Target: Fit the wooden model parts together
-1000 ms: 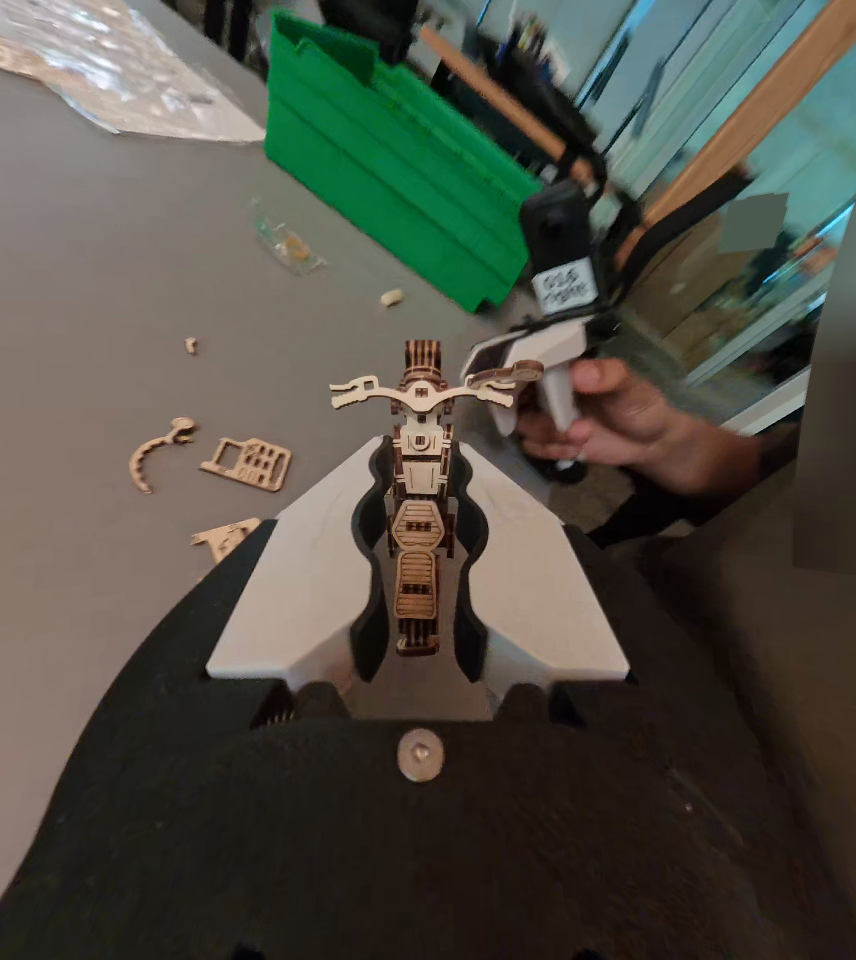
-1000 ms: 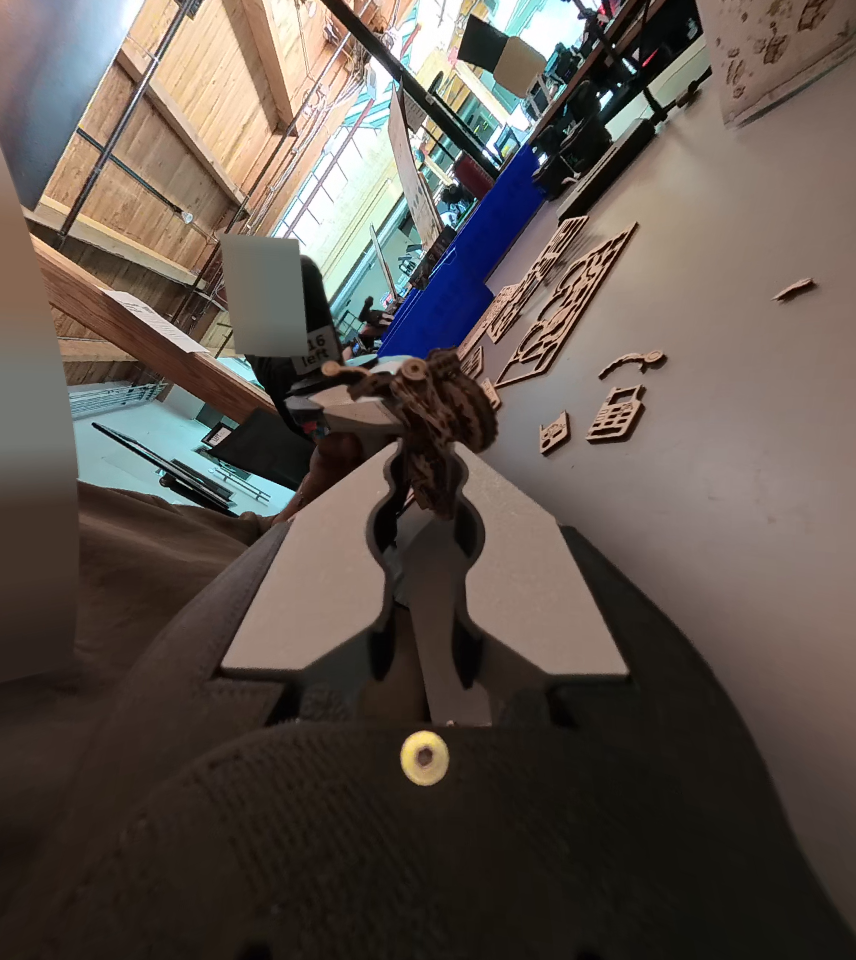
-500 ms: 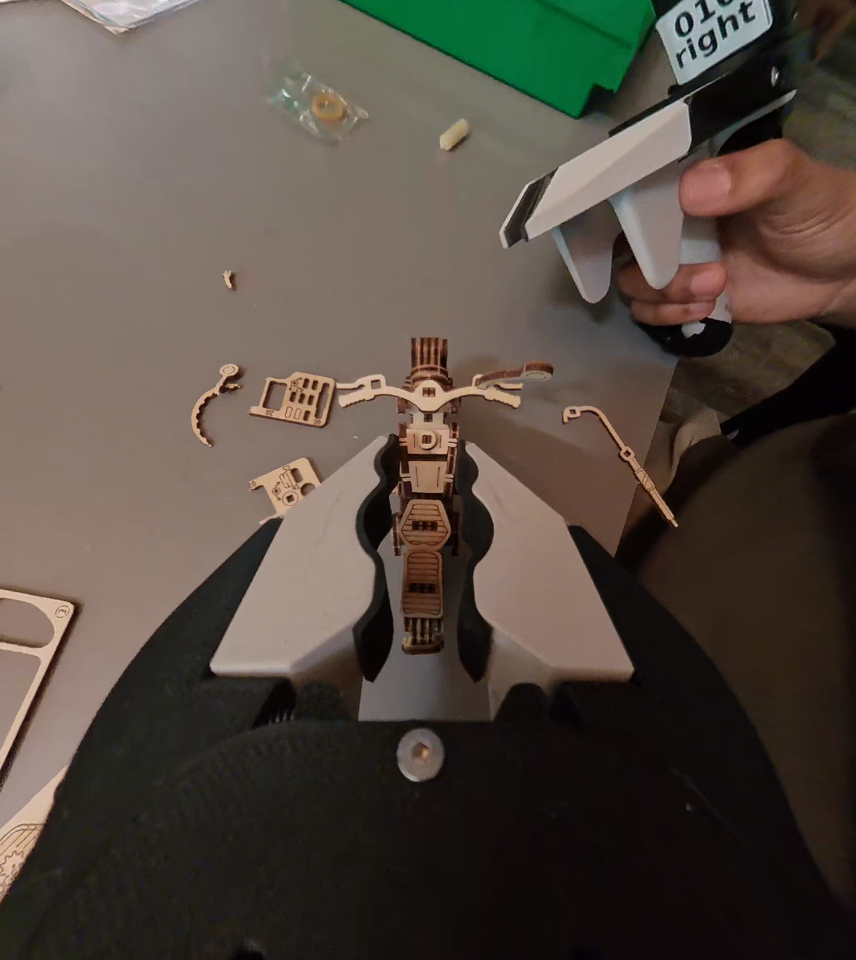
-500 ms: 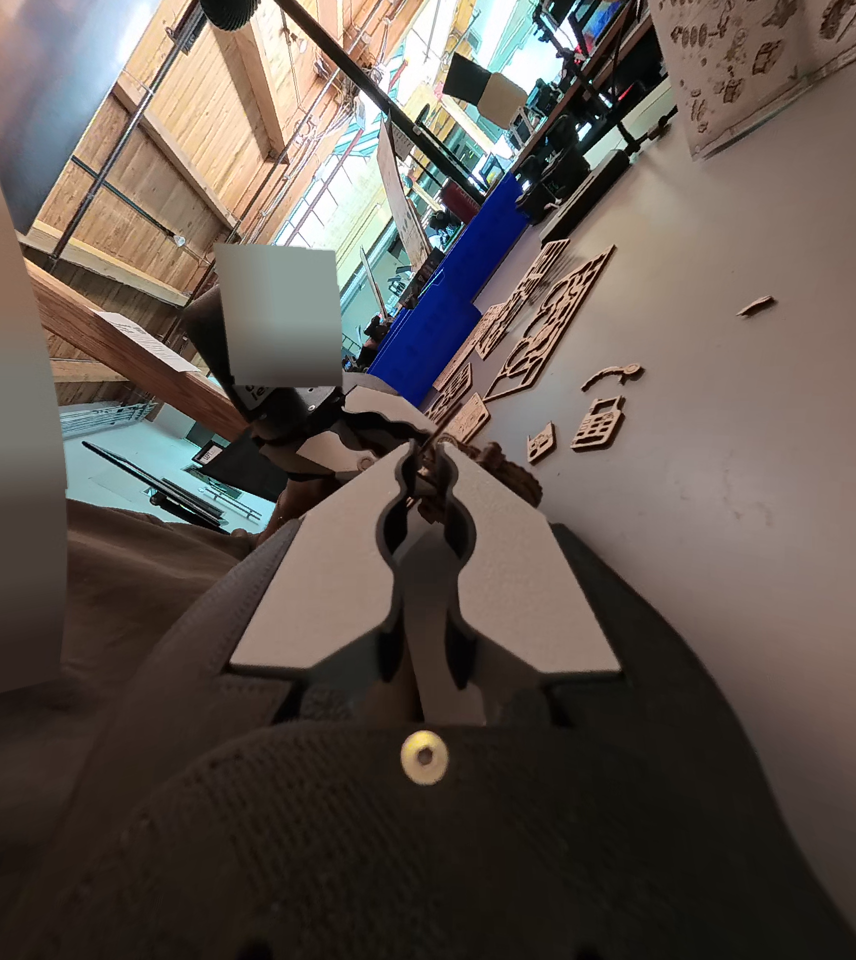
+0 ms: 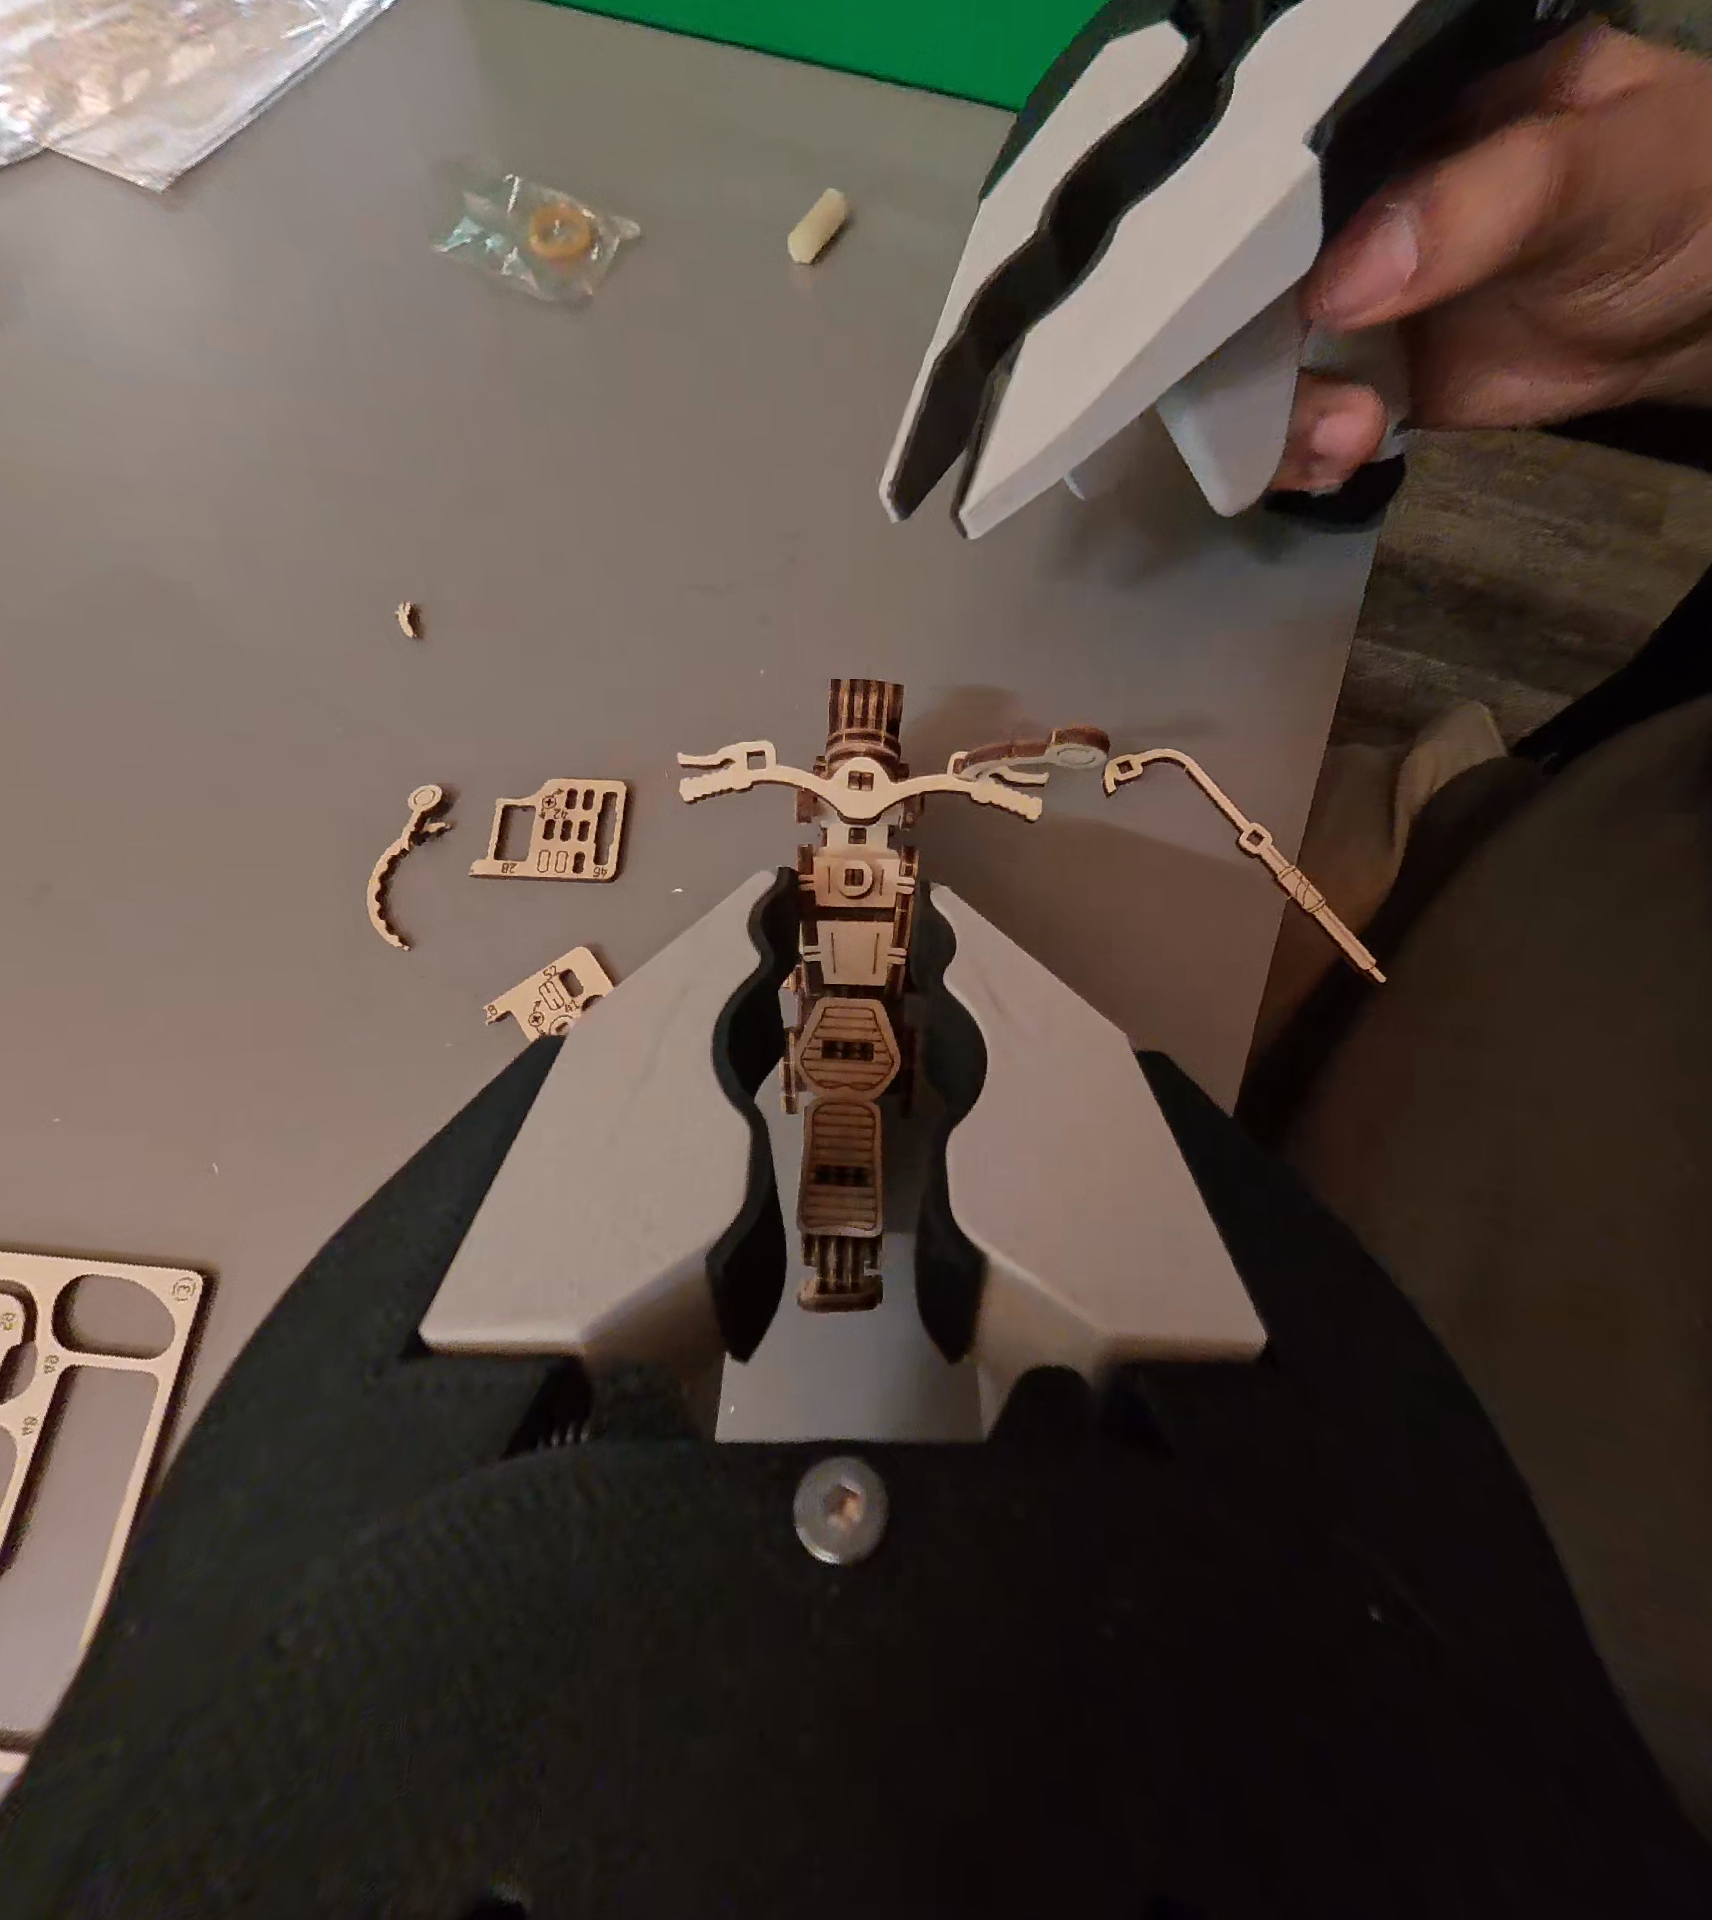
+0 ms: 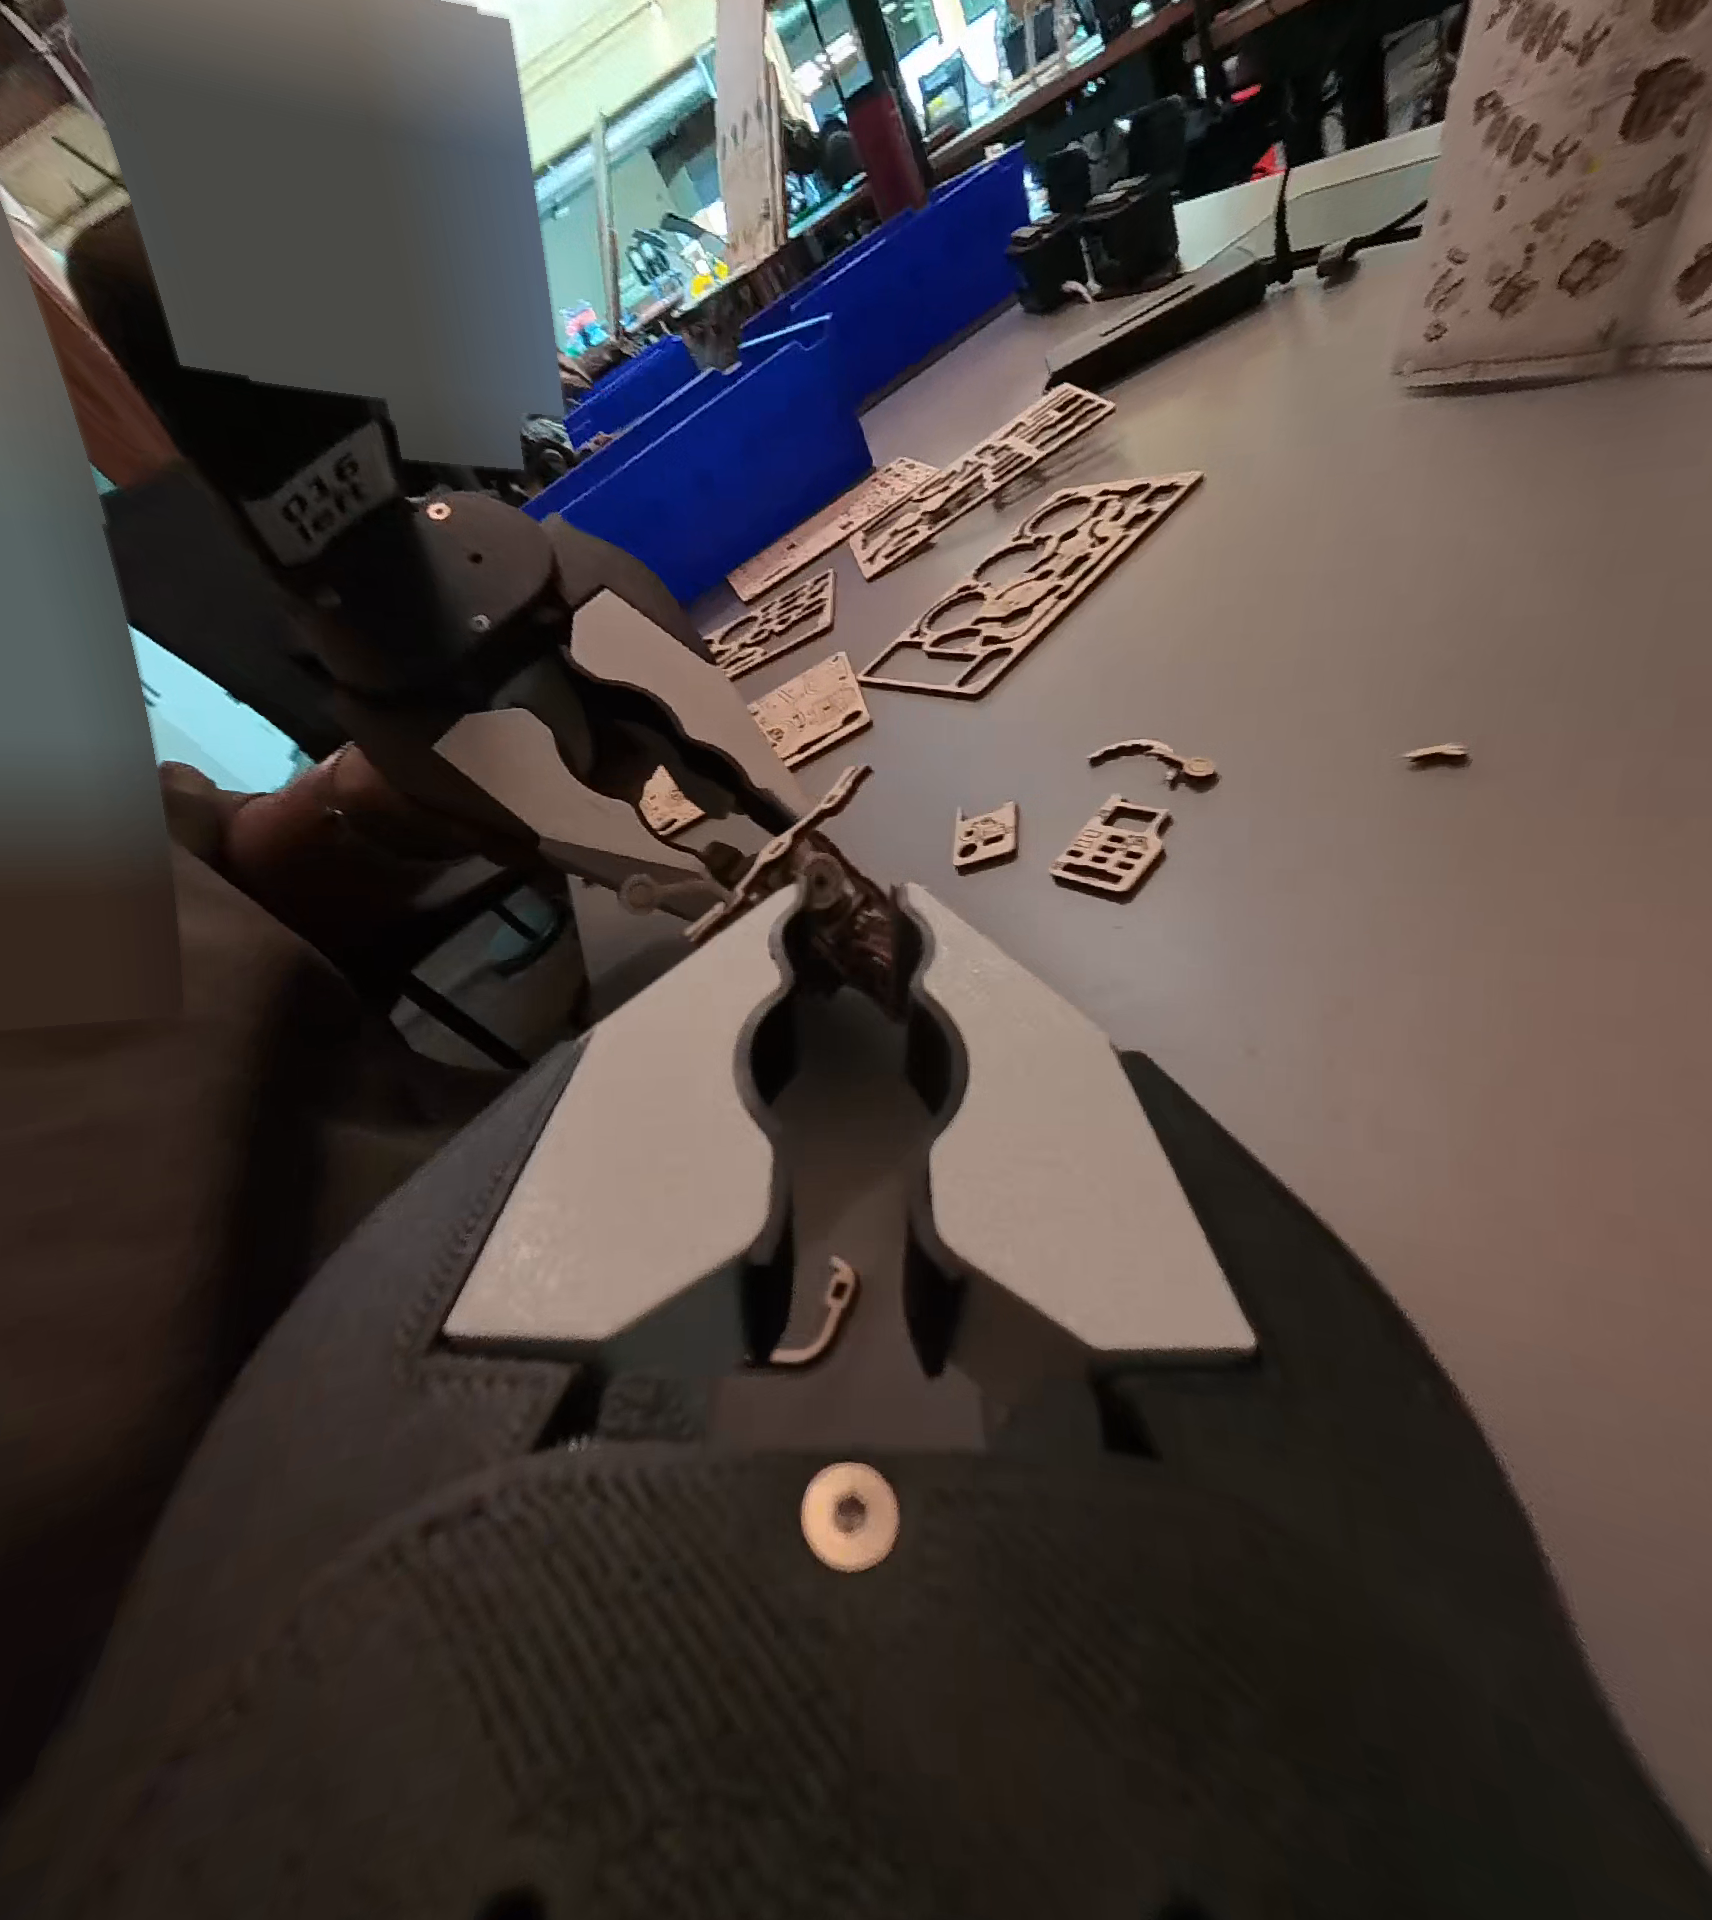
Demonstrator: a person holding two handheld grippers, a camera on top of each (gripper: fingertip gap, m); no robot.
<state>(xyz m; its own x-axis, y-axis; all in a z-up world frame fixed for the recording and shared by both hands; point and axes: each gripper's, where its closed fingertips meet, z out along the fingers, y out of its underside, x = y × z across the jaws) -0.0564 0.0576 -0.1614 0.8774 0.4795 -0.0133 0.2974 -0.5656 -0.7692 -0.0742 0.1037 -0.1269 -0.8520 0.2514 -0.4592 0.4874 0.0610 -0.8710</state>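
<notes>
My left gripper (image 5: 857, 894) is shut on a wooden motorcycle model (image 5: 847, 1049), gripping its body; the handlebars and front wheel stick out past the fingertips. A mirror sits on the right handlebar (image 5: 1034, 753). My right gripper (image 5: 930, 509) hangs above and to the right of the model, jaws slightly apart and empty. In the right wrist view the right gripper (image 6: 844, 902) points at the model (image 6: 836, 914), with the left gripper (image 6: 623, 748) behind it. A thin wooden rod part (image 5: 1247, 836) lies by the table's right edge and shows in the right wrist view (image 6: 821, 1314).
Loose parts lie on the grey table (image 5: 208, 468): a curved piece (image 5: 395, 873), a slotted plate (image 5: 556, 831), a small plate (image 5: 551, 1003), a peg (image 5: 816, 223), a bagged ring (image 5: 540, 229). Cut-out sheets (image 5: 31, 1455) (image 6: 1028, 592), blue bins (image 6: 727, 468). Some 7 cm of space lies between my two pairs of fingers. To the small plate (image 5: 551, 1003): left tips about 8 cm, right tips about 12 cm. It turns up in the right wrist view (image 6: 980, 822) as well.
My right gripper has let go of the model's right handlebar, pulled up and away, and opened a little. My left gripper has tilted down toward the table with the model.
</notes>
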